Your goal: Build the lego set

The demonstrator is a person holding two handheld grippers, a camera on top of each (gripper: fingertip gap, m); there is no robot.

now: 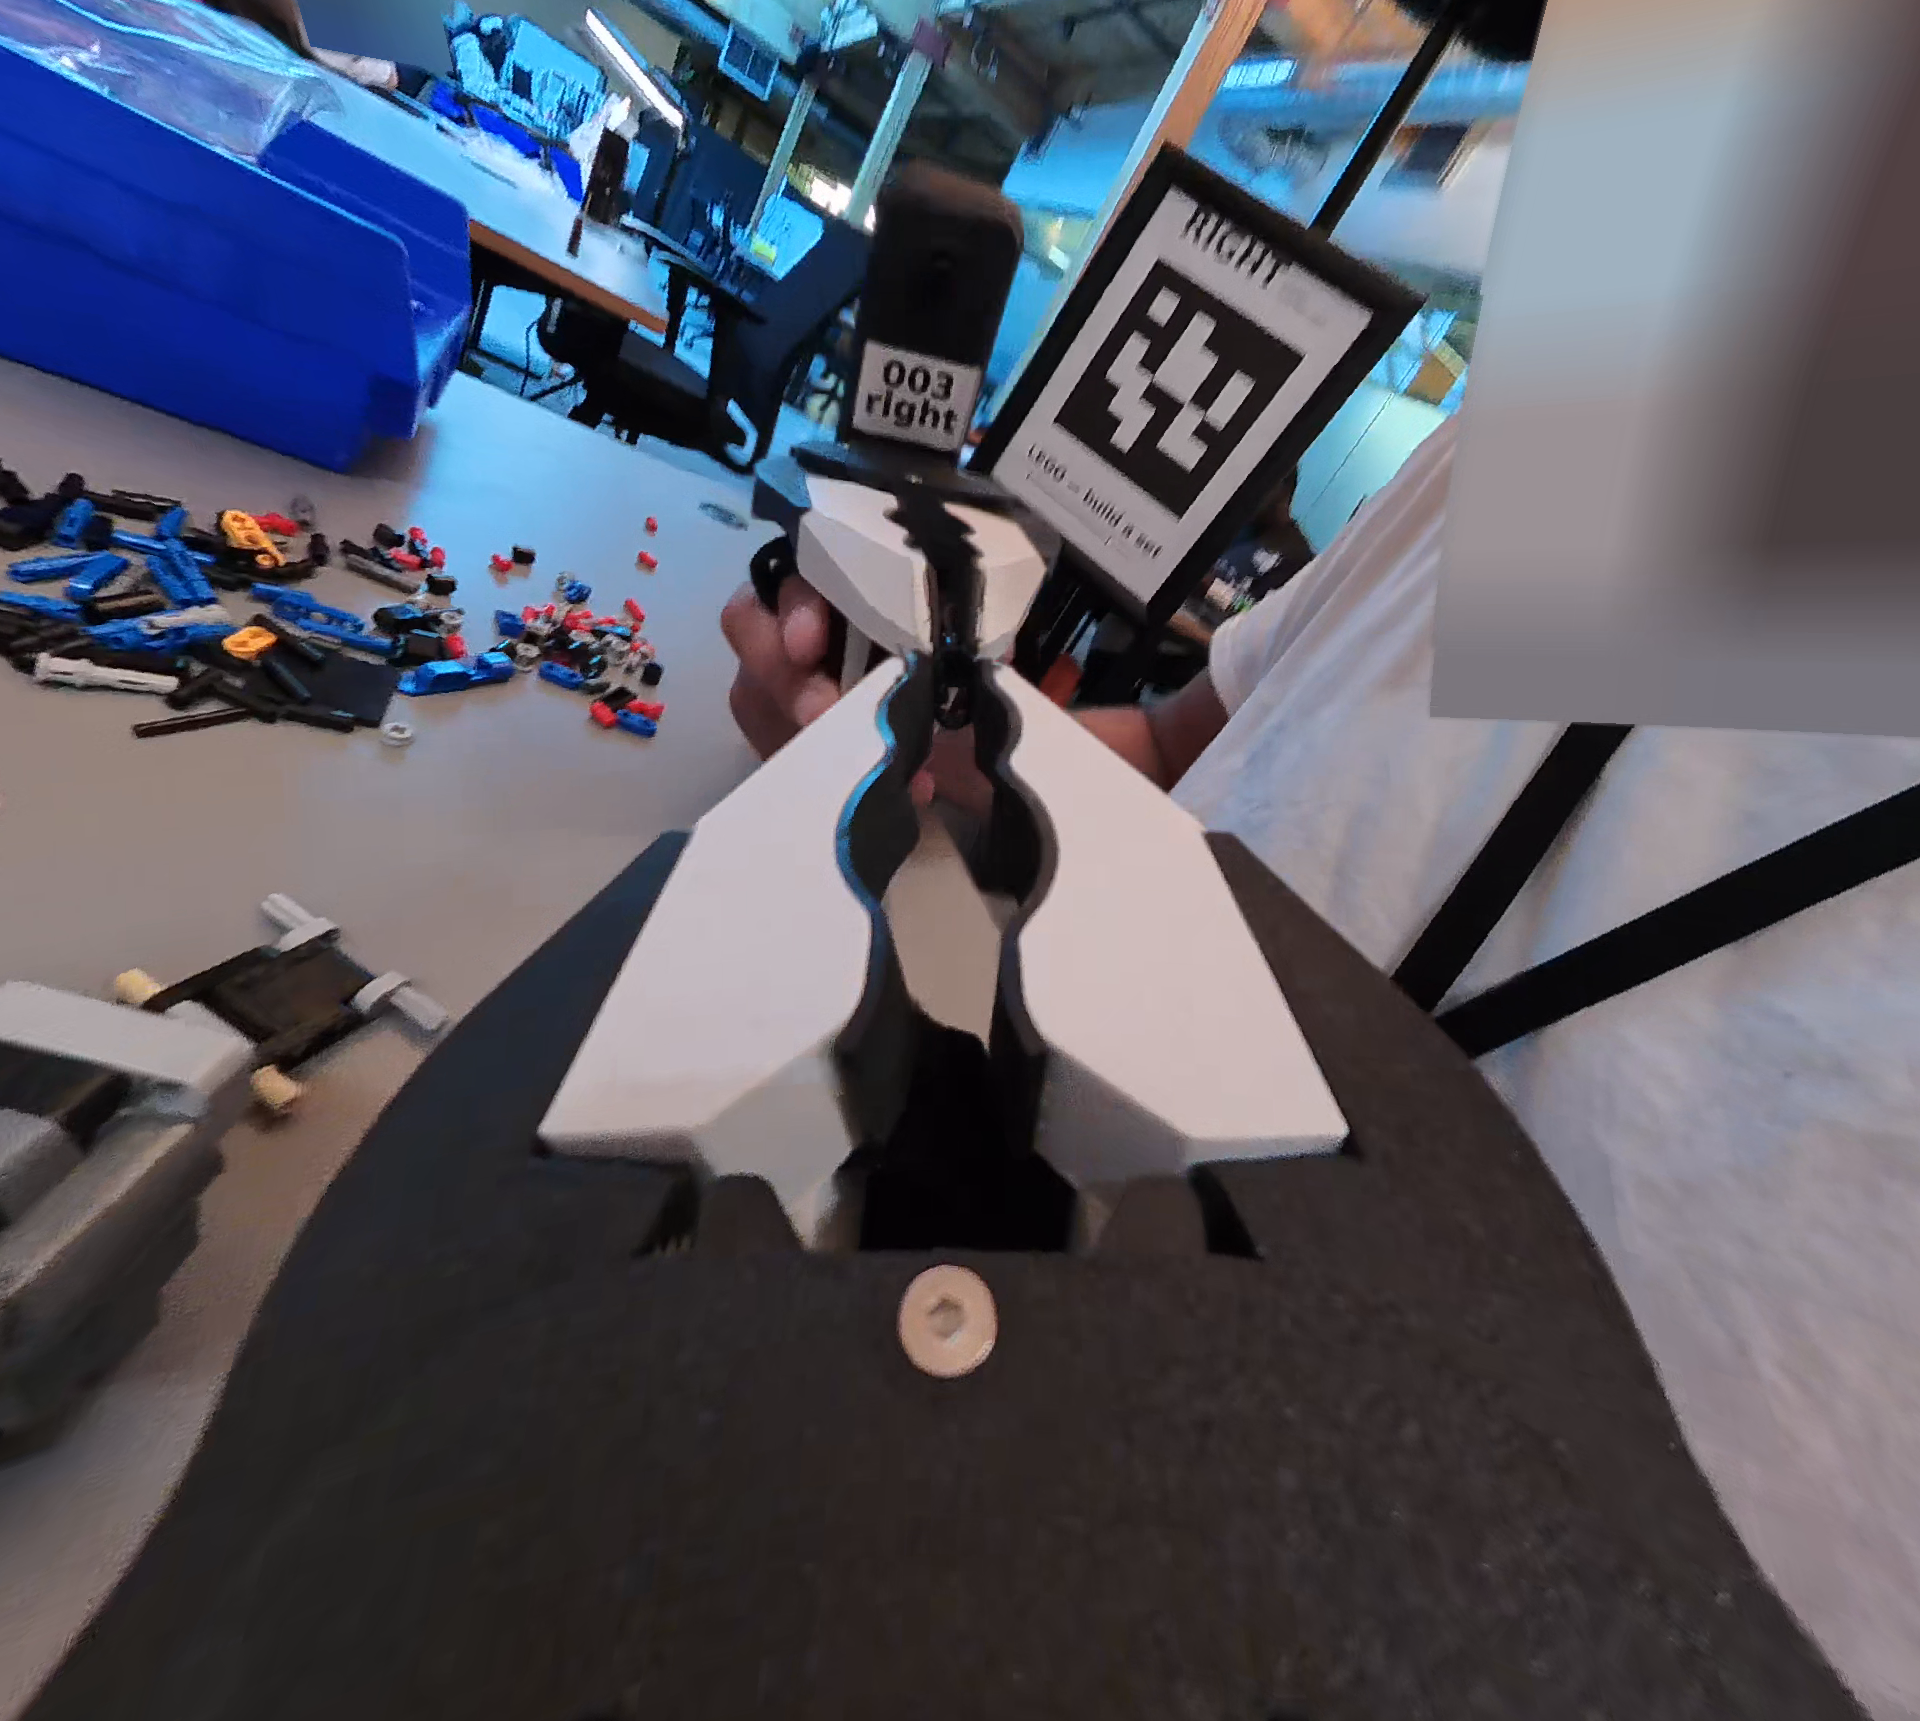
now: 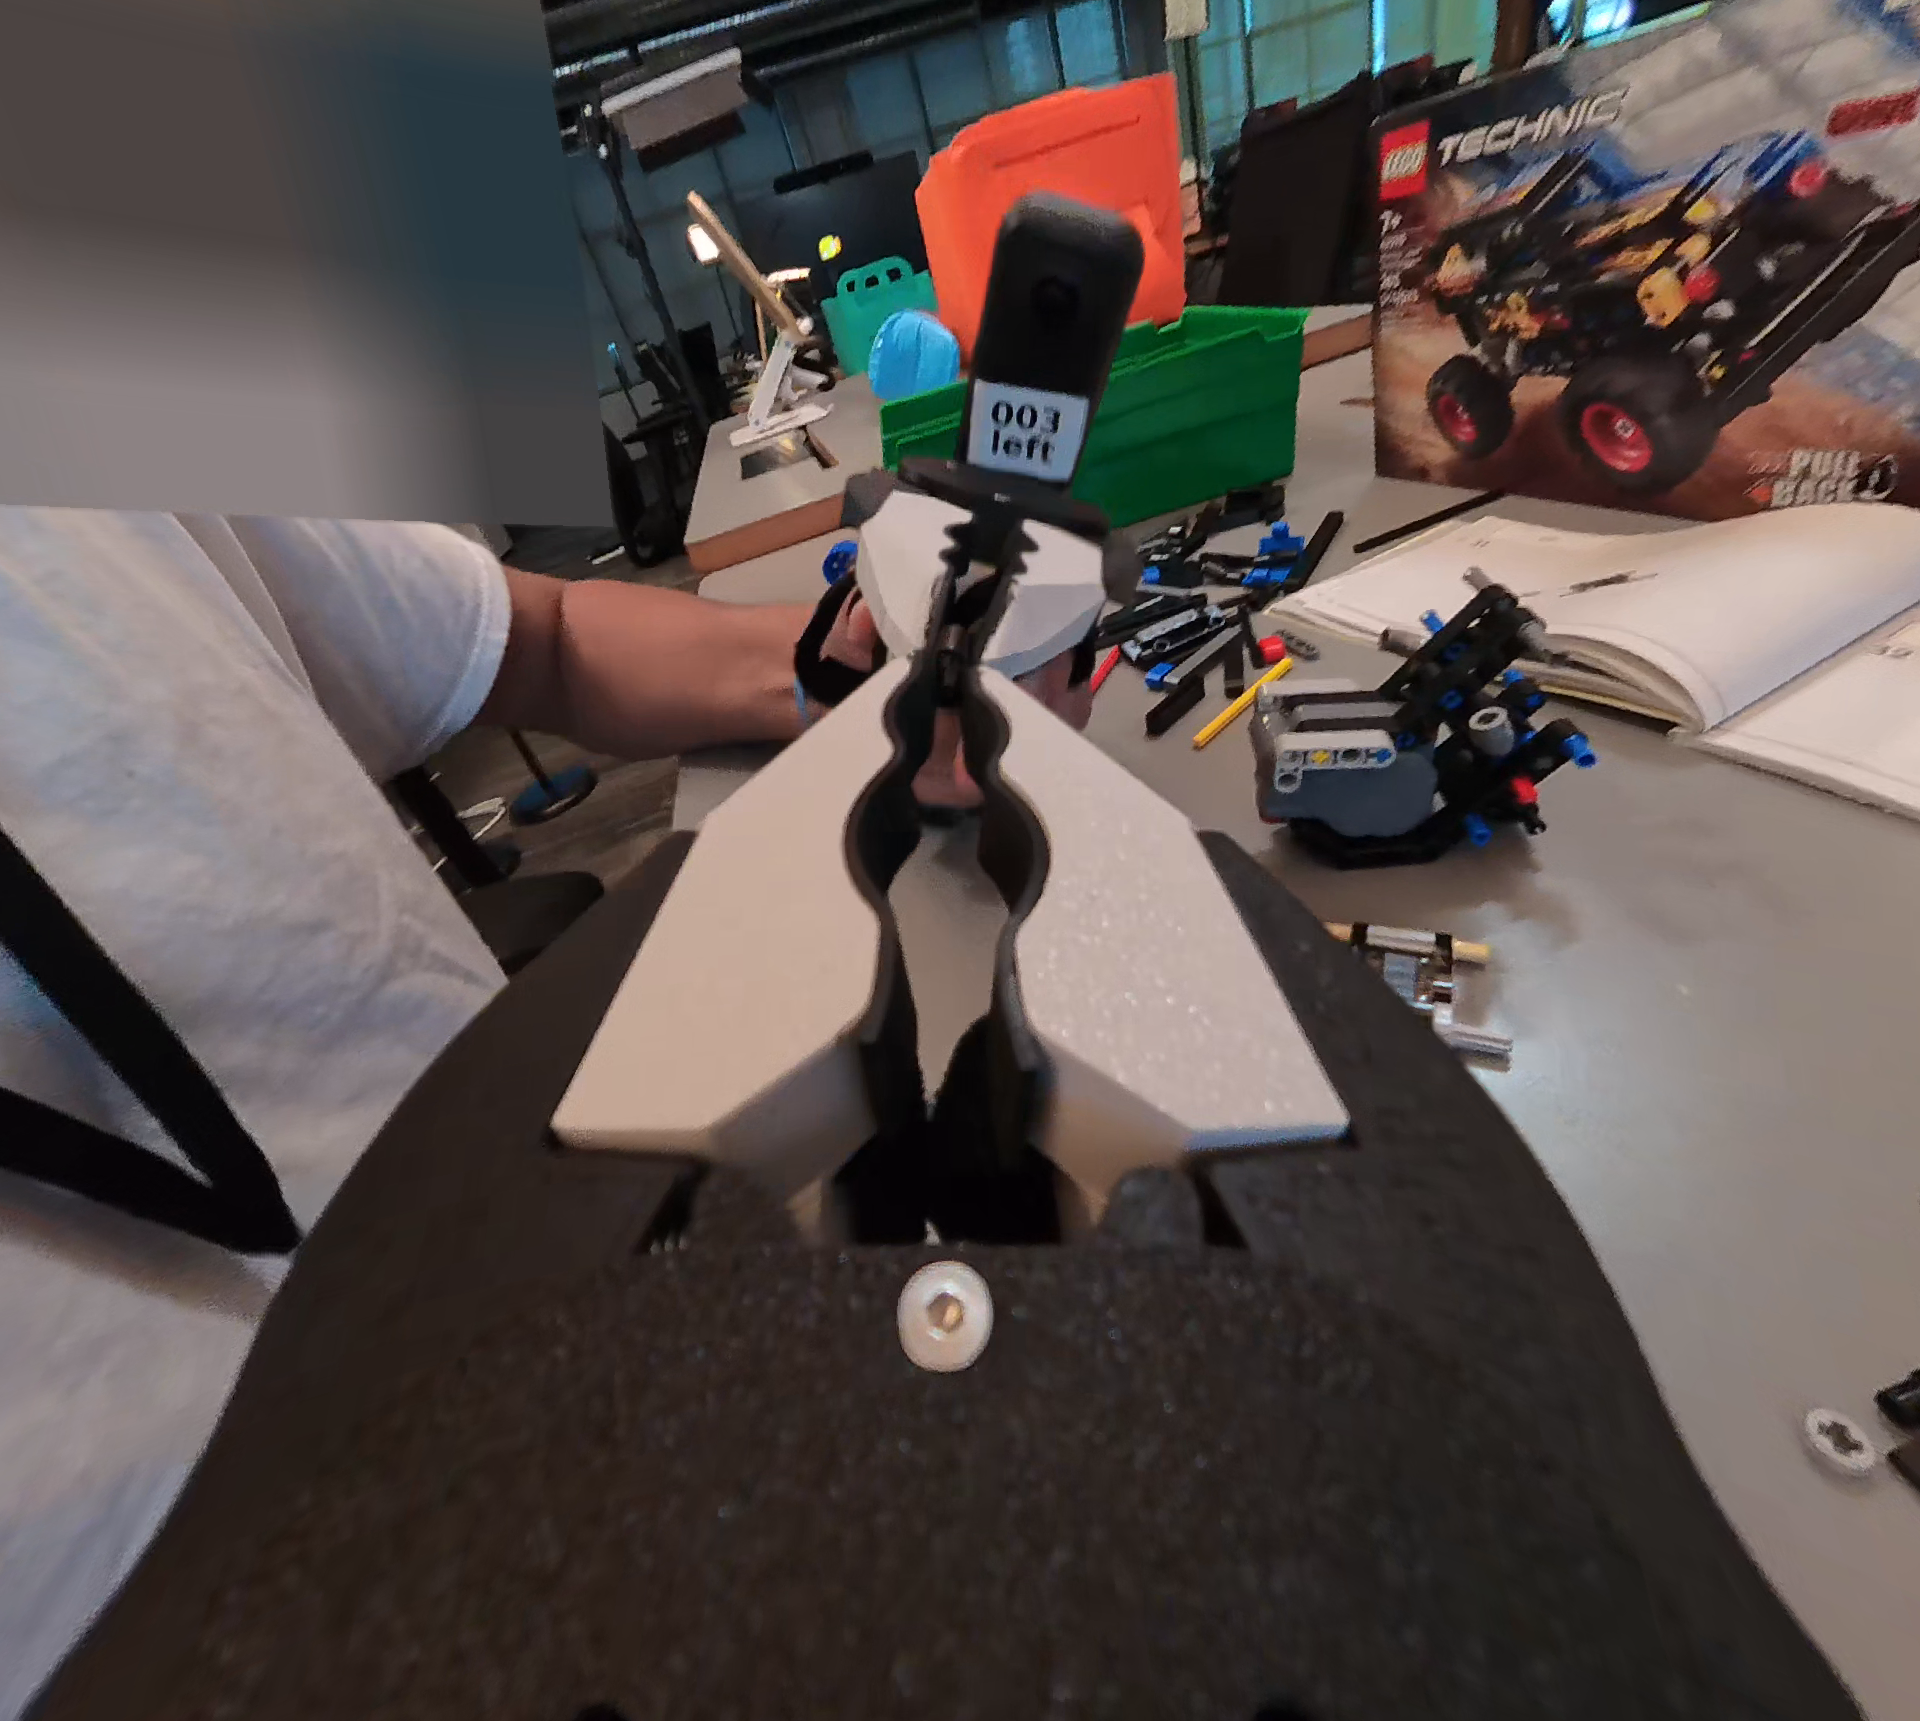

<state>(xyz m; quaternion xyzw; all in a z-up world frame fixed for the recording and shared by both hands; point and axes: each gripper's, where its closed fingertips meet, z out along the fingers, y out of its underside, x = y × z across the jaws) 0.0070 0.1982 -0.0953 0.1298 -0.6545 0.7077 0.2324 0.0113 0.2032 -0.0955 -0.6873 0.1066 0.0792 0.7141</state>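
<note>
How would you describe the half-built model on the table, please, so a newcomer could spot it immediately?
Find the tall set box standing on the grey table, then the open instruction booklet lying before it. The half-built model sits beside the booklet: the only assembled grey-and-black block with blue pins, unlike the scattered loose pieces.

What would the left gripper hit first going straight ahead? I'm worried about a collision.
Likely the right gripper: it faces the left gripper tip to tip, both shut, seemingly almost touching, though depth is unclear.

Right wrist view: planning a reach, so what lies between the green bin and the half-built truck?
Loose black, blue and red pieces and a yellow rod on the table.
</note>
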